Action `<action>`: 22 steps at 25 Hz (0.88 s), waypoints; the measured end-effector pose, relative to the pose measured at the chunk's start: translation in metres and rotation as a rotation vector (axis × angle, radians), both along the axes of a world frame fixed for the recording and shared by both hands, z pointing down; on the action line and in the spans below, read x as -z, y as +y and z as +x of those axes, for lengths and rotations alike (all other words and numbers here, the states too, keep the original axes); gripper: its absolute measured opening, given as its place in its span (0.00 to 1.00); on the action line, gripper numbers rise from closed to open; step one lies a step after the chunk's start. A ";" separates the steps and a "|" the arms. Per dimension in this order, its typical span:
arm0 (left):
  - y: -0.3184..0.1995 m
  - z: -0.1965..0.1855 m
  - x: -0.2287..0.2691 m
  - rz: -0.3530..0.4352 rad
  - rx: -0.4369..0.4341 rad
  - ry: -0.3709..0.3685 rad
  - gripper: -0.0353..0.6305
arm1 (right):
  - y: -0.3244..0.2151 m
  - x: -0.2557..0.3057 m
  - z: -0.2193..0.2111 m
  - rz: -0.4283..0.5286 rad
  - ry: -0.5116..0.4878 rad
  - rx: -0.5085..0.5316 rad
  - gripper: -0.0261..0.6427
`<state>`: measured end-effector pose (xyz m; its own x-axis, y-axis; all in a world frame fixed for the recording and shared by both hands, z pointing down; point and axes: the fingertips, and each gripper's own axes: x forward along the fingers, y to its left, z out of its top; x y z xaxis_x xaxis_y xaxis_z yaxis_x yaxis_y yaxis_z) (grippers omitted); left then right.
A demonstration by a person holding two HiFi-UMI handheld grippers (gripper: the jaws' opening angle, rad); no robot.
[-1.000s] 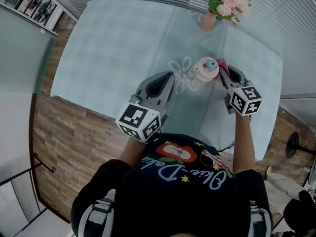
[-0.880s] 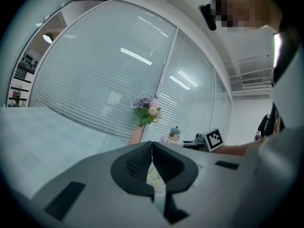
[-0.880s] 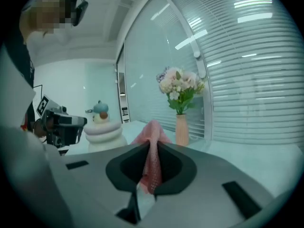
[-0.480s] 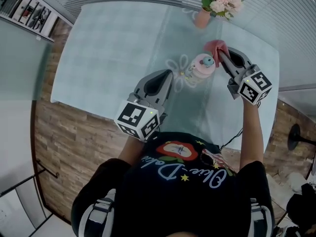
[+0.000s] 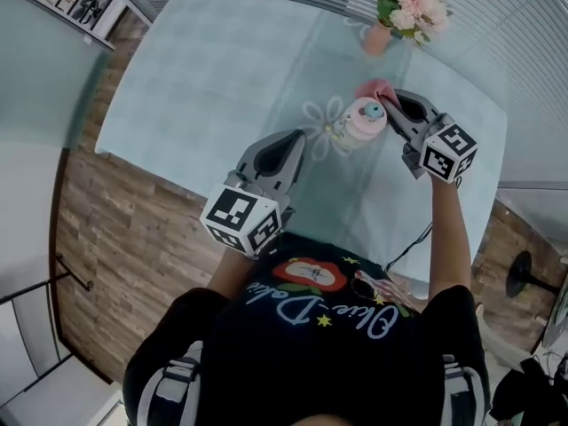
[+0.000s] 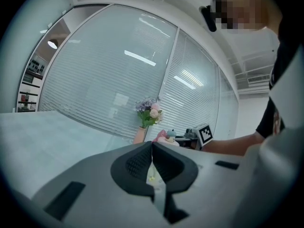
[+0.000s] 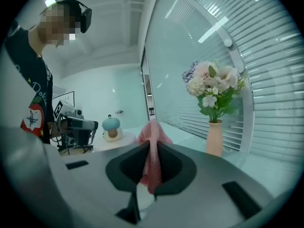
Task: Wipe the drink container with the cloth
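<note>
Head view is looking steeply down on a person standing at a table (image 5: 204, 69) with a pale teal covering. The drink container (image 5: 362, 122), pale pink with a small blue knob on top, is standing upright near the table's middle, next to a flower outline printed on the covering.

The right gripper (image 5: 391, 103) is hanging at the container's right. Its jaws are pinching a pink cloth (image 5: 376, 89), which is bunching up just behind the container. The cloth seems to be touching the container's far side, though the steep angle is leaving that uncertain. The right gripper view is showing the cloth standing up between the clamped jaws.

The left gripper (image 5: 298, 138) is hovering just left of the container, apart from it. The left gripper view is showing its jaws pressed together with nothing between them.

A vase of flowers (image 5: 390, 11) is sitting at the table's far edge, well apart from the container.
</note>
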<state>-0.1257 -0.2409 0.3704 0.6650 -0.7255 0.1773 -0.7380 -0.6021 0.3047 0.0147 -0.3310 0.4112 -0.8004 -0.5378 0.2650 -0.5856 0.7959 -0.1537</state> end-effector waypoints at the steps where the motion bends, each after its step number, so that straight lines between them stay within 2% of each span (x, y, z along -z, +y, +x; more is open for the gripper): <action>1: 0.003 0.000 0.002 -0.001 0.008 -0.002 0.06 | 0.001 -0.003 0.000 -0.014 -0.001 0.006 0.08; 7: 0.020 -0.012 0.007 -0.001 0.080 -0.028 0.06 | -0.001 -0.014 0.001 -0.036 0.009 0.035 0.08; 11: 0.028 -0.020 0.006 -0.011 0.120 -0.032 0.06 | -0.003 -0.028 0.001 -0.049 0.069 0.049 0.08; 22: 0.037 -0.026 0.016 0.023 0.151 -0.045 0.06 | -0.003 -0.069 0.002 -0.145 0.129 0.021 0.08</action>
<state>-0.1513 -0.2038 0.3542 0.5397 -0.8210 0.1862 -0.8333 -0.4896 0.2566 0.0163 -0.3340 0.4805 -0.7653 -0.4702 0.4396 -0.5916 0.7830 -0.1923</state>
